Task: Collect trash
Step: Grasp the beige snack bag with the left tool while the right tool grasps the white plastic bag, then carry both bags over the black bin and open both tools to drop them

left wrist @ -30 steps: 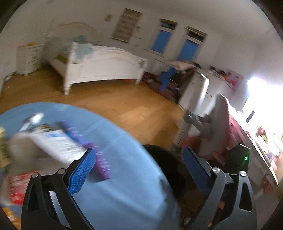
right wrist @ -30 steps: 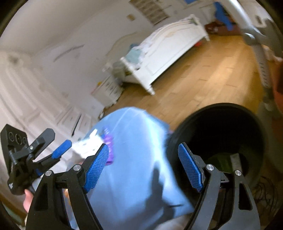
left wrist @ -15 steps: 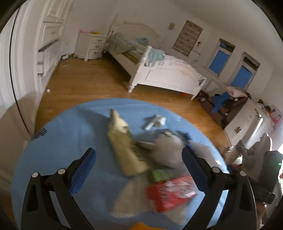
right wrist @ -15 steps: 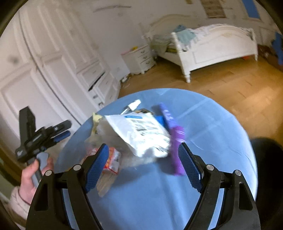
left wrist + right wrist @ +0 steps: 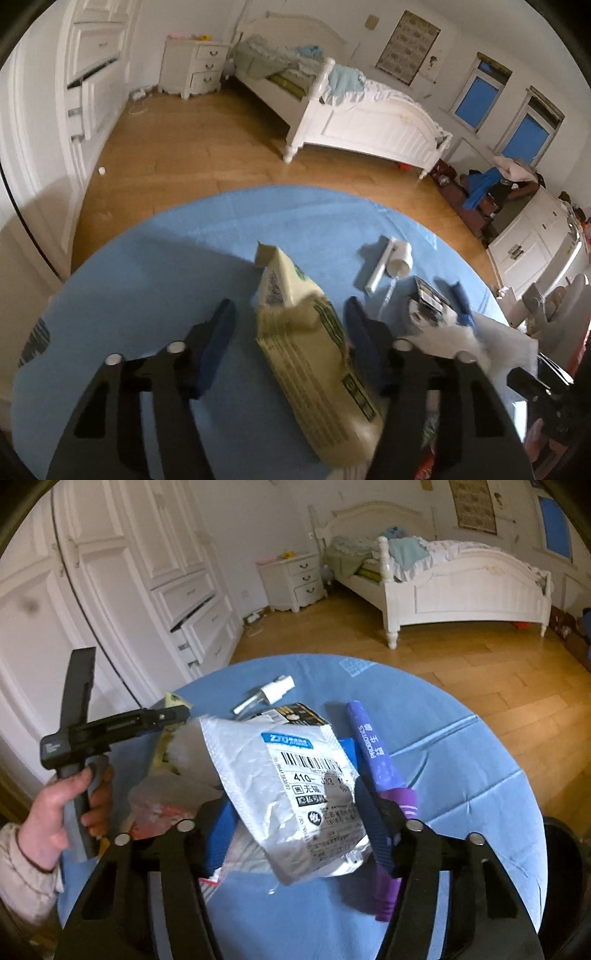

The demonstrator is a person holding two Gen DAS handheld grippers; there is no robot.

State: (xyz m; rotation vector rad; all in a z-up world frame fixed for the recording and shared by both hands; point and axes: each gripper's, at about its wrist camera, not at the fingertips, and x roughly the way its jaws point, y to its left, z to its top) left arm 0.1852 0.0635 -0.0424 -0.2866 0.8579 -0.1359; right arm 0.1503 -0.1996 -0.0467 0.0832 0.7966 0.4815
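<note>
Bedroom, round blue tabletop [image 5: 155, 258], trash heaped at its near side.
Both tongs spread, gripping nothing: left tongs [image 5: 291, 343] straddle the yellow snack bag [image 5: 314, 354], right tongs [image 5: 295, 827] straddle the white courier bag [image 5: 291, 786]. Close squarely mid-body so the film doesn't slip; purple tube [image 5: 376, 760] and spray bottle [image 5: 388, 264] lie beside. Wood floor, white bed [image 5: 354, 114] behind.

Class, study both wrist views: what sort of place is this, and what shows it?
Most likely a home bedroom. A white bed with rumpled bedding stands on a wooden floor, a white nightstand is beside its head, and built-in white wardrobes line one wall.
</note>
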